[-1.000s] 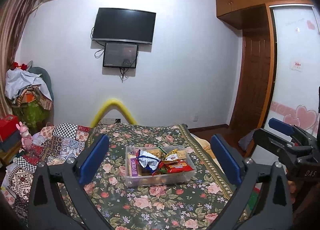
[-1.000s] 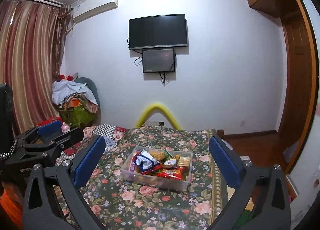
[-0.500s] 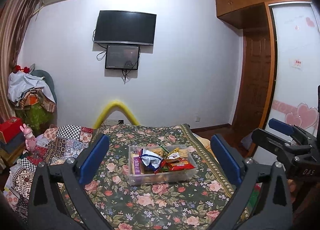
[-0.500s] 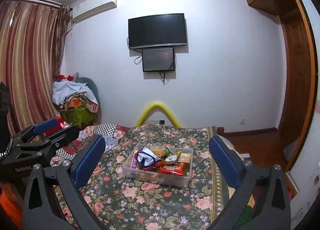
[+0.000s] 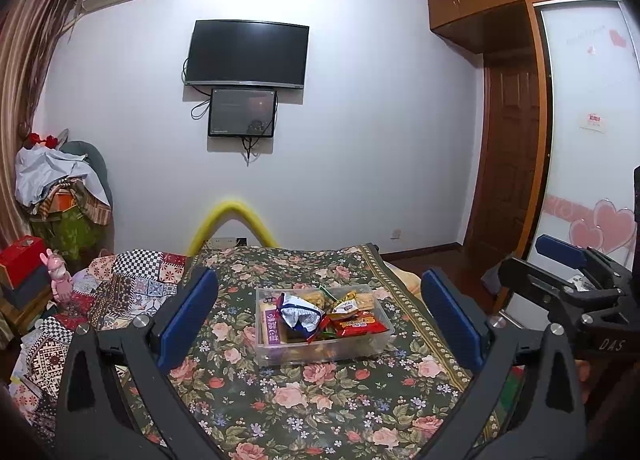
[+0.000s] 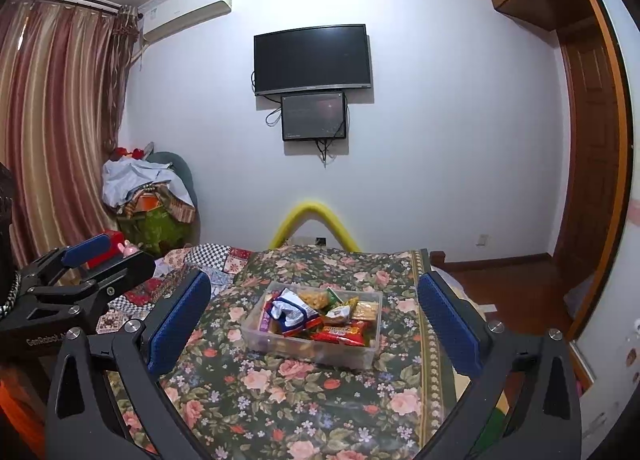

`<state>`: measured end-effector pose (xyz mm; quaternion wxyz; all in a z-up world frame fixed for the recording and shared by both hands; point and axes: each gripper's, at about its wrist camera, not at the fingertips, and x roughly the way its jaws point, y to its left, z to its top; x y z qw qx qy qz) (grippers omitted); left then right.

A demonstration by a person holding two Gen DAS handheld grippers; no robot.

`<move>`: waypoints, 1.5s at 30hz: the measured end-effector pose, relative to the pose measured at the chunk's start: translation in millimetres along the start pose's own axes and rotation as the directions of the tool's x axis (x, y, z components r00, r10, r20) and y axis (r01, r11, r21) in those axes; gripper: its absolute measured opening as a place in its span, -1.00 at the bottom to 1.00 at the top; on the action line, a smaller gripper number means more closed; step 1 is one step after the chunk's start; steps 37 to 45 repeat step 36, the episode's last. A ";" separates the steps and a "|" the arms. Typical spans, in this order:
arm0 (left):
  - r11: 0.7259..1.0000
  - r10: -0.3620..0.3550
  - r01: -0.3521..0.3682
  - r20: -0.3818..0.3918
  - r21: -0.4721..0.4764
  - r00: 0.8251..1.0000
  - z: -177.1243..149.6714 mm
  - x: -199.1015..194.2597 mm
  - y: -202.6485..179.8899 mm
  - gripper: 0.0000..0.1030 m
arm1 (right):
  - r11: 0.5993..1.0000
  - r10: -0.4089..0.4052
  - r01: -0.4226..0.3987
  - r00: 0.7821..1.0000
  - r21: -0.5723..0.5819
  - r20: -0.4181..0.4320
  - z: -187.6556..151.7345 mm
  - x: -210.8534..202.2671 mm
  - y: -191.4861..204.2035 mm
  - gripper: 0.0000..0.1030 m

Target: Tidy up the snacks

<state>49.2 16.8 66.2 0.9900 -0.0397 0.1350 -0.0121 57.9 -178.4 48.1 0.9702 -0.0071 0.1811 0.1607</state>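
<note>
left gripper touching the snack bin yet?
Apart. Left wrist view: left gripper open, floral cloth visible between its fingers and the clear bin.

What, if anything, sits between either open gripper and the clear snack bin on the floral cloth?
Nothing visible does. Left gripper and right gripper are both open, and only bare floral cloth lies between each and the clear snack bin.
</note>
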 end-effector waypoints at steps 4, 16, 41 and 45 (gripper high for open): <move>1.000 0.000 0.000 0.000 -0.001 1.000 -0.1 -0.1 -0.2 1.00 | 1.000 -0.011 0.010 1.000 -0.006 -0.001 -0.8 -0.6 0.7 1.00; 1.000 -0.021 0.020 -0.011 -0.005 1.000 -1.6 1.0 -1.8 1.00 | 1.000 -0.026 0.026 1.000 0.006 -0.007 -1.8 -2.3 -1.5 1.00; 0.999 -0.043 0.043 -0.023 -0.011 0.999 -3.8 2.4 -4.0 1.00 | 0.999 -0.040 0.040 0.999 -0.003 -0.004 -0.8 -3.1 0.6 1.00; 0.999 -0.043 0.043 -0.023 -0.011 0.999 -3.8 2.4 -4.0 1.00 | 0.999 -0.040 0.040 0.999 -0.003 -0.004 -0.8 -3.1 0.6 1.00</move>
